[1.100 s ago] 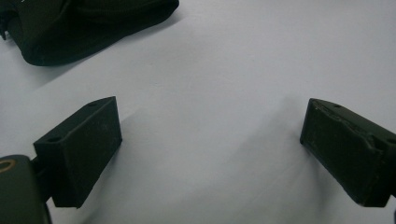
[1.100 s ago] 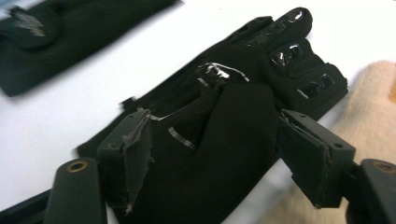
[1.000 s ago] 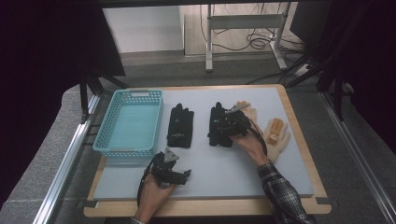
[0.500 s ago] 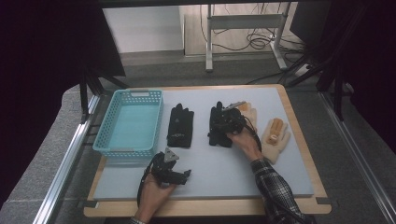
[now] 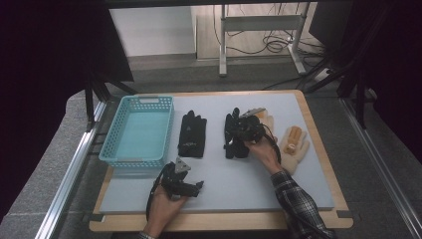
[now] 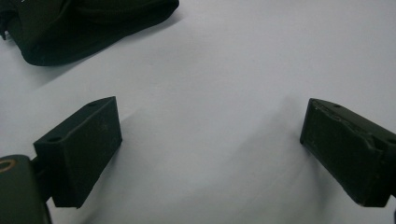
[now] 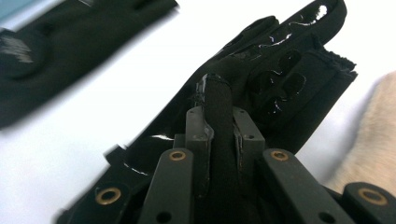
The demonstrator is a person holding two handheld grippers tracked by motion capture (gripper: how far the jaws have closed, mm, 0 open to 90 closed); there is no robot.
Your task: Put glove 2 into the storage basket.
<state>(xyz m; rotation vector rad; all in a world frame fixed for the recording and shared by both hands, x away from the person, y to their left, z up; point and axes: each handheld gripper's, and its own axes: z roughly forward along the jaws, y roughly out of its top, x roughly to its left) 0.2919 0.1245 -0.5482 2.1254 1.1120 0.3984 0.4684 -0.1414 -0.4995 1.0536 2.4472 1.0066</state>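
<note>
Black glove [image 5: 233, 133] pinched; second black glove [image 5: 192, 134], tan gloves [image 5: 293, 144] flank it.

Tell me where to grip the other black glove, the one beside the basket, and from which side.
Take the black glove at its cuff, the end nearest the person, coming from above with the open left gripper. It lies flat, fingers pointing away, apart from the basket, so its cuff edge is probably easiest to pinch.
</note>
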